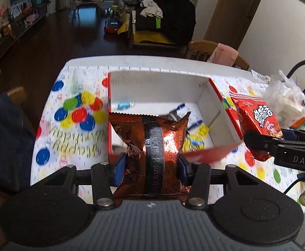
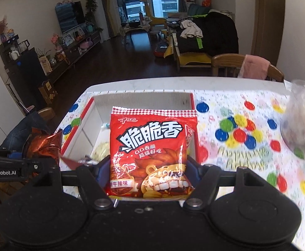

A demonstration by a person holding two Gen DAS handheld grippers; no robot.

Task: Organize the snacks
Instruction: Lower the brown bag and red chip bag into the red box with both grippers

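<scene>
A: Where are the snacks, and what is hard to read?

B: From my remote seat, the copper foil packet [image 1: 152,146] fills the left wrist view's centre; its print is blurred and its bottom edge is hidden behind the gripper body. The red snack bag [image 2: 150,156] hangs over the red-walled box [image 2: 94,125]. Box contents at twelve o'clock are smeared.

A: And the claws?

B: My left gripper [image 1: 151,167] is clamped on the foil packet. My right gripper [image 2: 149,169] pinches the red bag, above the balloon tablecloth [image 2: 236,138].
</scene>
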